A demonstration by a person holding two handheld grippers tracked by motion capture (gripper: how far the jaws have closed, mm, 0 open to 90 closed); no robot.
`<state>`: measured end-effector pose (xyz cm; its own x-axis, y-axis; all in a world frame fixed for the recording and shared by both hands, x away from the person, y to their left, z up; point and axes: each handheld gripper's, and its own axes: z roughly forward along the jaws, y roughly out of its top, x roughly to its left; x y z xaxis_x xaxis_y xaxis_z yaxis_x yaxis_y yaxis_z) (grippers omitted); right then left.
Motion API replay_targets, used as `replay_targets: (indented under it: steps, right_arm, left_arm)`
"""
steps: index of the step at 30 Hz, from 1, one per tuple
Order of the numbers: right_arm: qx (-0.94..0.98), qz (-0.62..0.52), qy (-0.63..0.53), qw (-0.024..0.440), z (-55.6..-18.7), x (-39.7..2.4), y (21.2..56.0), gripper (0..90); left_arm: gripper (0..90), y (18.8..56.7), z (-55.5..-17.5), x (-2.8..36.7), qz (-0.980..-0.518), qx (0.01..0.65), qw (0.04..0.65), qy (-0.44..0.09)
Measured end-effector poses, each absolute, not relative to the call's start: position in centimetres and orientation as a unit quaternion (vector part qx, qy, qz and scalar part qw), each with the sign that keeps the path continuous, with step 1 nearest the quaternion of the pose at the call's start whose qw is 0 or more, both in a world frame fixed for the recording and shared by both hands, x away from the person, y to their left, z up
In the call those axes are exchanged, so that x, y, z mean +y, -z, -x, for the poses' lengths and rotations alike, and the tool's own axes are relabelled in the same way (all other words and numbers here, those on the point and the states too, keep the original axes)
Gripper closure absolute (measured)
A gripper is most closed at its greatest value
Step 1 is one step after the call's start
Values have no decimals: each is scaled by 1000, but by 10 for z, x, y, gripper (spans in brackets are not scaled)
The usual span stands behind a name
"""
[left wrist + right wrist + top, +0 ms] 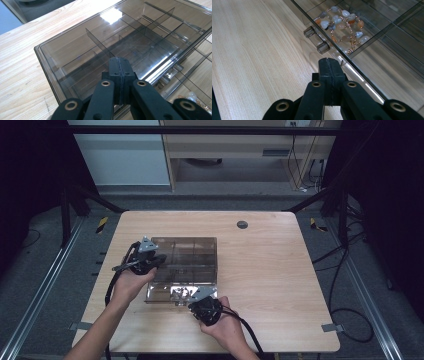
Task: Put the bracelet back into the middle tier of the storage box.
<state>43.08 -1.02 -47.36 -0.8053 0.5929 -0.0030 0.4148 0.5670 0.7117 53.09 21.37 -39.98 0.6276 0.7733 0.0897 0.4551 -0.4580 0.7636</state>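
At the clear divided box [192, 254], left gripper [150, 256] and right gripper [202, 295], both hands low, jaws pressed together.

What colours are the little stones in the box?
The stones are whitish, grey and orange-peach, strung with tiny gold beads. The right gripper view shows them best.

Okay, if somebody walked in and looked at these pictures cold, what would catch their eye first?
Probably the smoky clear divider box in the middle of the wooden table, its inside split into compartments. Next, the string of pale and orange beads lying in a compartment at the box's near edge, beside a small clear handle. The left tongs and right tongs, both shut, sit at the box's left side and near edge.
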Motion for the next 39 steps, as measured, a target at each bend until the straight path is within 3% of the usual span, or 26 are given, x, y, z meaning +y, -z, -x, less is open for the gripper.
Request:
replay_targets:
  steps: [39]
  right_arm:
    - [875, -287, -371, 119, -440, -4, 467, 900]
  left_arm:
    - [895, 398, -531, 209, -833, 368, 357, -209]
